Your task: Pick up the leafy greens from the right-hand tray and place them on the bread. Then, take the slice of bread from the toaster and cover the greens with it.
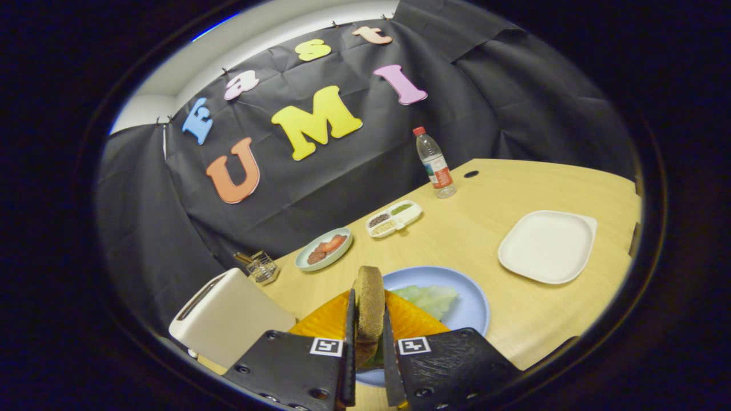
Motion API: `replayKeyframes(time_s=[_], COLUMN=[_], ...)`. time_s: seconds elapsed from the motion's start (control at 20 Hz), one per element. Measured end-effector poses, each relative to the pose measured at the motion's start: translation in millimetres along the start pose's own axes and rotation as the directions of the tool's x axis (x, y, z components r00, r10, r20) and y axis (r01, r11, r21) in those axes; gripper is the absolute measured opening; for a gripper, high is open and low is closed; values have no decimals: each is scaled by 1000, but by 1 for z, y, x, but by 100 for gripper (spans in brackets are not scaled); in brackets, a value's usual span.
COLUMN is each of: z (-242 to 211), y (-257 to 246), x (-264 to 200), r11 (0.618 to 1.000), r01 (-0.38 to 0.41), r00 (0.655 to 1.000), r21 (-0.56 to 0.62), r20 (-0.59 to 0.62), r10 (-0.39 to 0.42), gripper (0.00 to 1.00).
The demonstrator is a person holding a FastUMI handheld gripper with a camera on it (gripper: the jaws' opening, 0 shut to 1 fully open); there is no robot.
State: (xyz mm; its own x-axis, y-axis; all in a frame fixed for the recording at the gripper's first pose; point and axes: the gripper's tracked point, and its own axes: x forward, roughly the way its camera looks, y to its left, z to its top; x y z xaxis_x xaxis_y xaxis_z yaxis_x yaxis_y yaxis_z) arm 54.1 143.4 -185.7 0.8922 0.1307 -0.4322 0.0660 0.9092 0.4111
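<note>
A brown slice of bread (370,288) stands on edge between my fingers, and my gripper (368,311) is shut on it. It hangs over an orange ridged plate (320,325) just beyond the fingers. A bit of green shows low between the fingers under the slice. Pale leafy greens (432,298) lie on a light blue plate (472,305) just right of the held slice. The white toaster (228,317) stands to the left of my fingers, its top slot showing. What lies on the orange plate under the bread is mostly hidden.
An empty white square tray (547,245) sits on the right of the wooden table (502,188). Farther back are a small plate with red slices (324,249), a divided dish of seeds (394,218), a water bottle (434,162) and a wire holder (262,267).
</note>
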Motion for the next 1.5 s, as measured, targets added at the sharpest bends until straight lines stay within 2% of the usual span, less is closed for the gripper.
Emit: replayKeyframes(time_s=[0.1, 0.45, 0.7, 0.85, 1.0, 1.3, 1.5], z=[-3, -8, 4, 29, 70, 141, 165], y=[-9, -41, -47, -46, -46, -25, -10], x=[0, 3, -8, -26, -53, -126, -165], r11=[1000, 997, 997, 990, 971, 911, 898], r01=[11, 54, 45, 39, 69, 134, 137], r00=[1000, 996, 998, 999, 990, 938, 908], r21=[-10, -56, -69, -139, -231, -390, -418], r20=[-11, -62, -45, 15, 133, 346, 416], r10=[-11, -57, -48, -37, -39, 10, 55], gripper=[20, 56, 68, 76, 90, 95, 95])
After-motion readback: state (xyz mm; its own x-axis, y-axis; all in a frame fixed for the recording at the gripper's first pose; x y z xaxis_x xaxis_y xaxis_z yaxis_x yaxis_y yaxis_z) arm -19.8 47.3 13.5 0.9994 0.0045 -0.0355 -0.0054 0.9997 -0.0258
